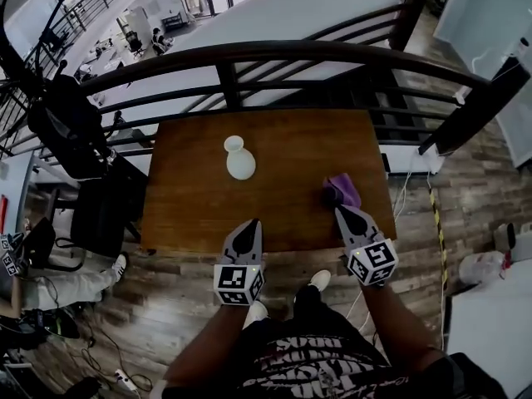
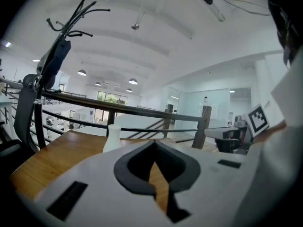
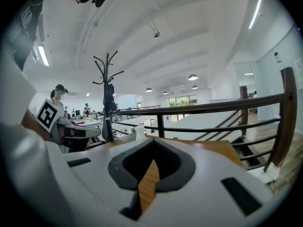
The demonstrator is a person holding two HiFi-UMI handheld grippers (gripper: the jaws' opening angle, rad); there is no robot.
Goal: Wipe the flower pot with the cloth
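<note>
Head view, cloth (image 1: 343, 191): just off right gripper (image 1: 341, 212) tips, dead ahead.
Flower pot (image 1: 239, 158): upright, ahead of left gripper (image 1: 251, 223), well apart.
Jaws: both pairs pressed together, empty.

You're up on a raised gallery in a big open-plan office: a dark railing (image 1: 274, 52) runs past your wooden table (image 1: 199, 214), desks and chairs (image 1: 125, 44) fill the floor below, round ceiling lamps (image 2: 133, 81) glow overhead, and a coat stand (image 3: 108, 96) stands by the rail

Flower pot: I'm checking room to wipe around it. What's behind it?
Behind the flower pot is bare table top, then the black railing; the pot itself covers the spot right behind it.
</note>
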